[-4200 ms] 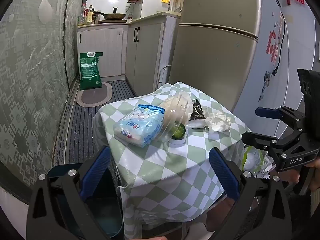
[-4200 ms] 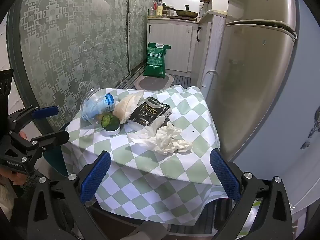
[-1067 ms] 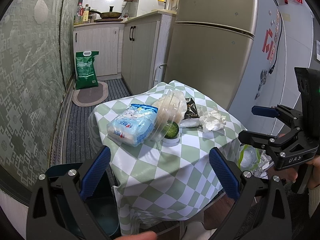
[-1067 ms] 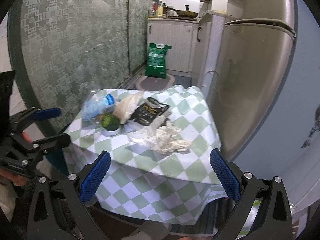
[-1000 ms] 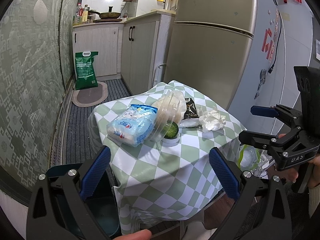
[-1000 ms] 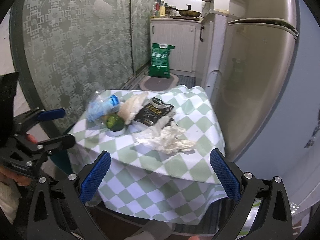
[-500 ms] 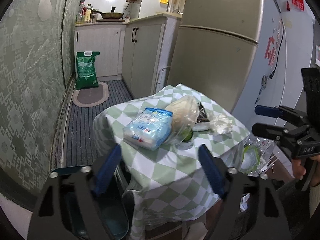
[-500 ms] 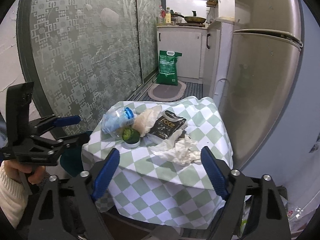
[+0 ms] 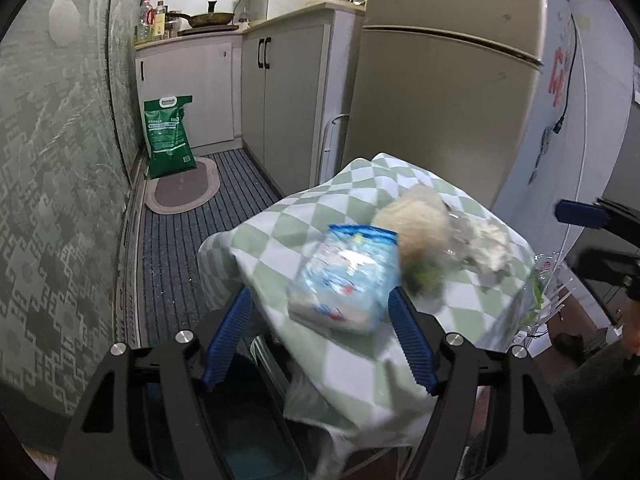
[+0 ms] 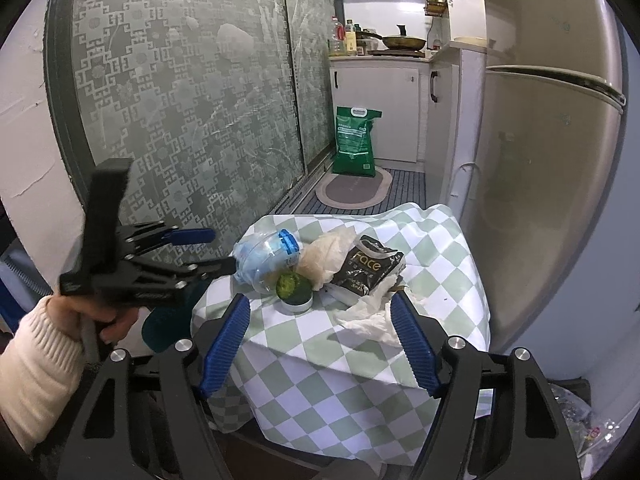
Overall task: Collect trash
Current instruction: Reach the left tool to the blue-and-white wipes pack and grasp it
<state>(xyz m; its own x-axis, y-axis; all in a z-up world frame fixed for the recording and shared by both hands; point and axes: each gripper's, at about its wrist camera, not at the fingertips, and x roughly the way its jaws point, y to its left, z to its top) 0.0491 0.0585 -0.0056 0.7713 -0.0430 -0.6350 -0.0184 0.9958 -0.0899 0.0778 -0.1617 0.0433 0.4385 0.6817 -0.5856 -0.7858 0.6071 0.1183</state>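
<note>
A small table with a green-and-white checked cloth [image 10: 440, 248] holds the trash: a blue-and-white plastic packet [image 9: 344, 276] [image 10: 264, 256], a crumpled clear bag [image 10: 328, 252], a black "Face" pouch [image 10: 368, 268], a white crumpled tissue [image 10: 372, 316] and a small tub with green contents [image 10: 294, 288]. My left gripper [image 9: 320, 336] is open, close in front of the blue packet, not touching it. My right gripper [image 10: 320, 344] is open above the table's near edge, by the tissue. The left wrist view is motion-blurred.
A dark teal bin [image 9: 248, 432] stands on the floor left of the table. A fridge [image 10: 552, 184] stands right behind it, patterned glass doors [image 10: 192, 100] to the left. A green sack [image 10: 354, 140] and a mat lie in the kitchen passage. A clear plastic bag [image 9: 552, 292] hangs at the table's right.
Both grippers have moved forward toward the table and their jaws have narrowed somewhat. The left gripper now frames the blue packet; the right one has reached the tissue.
</note>
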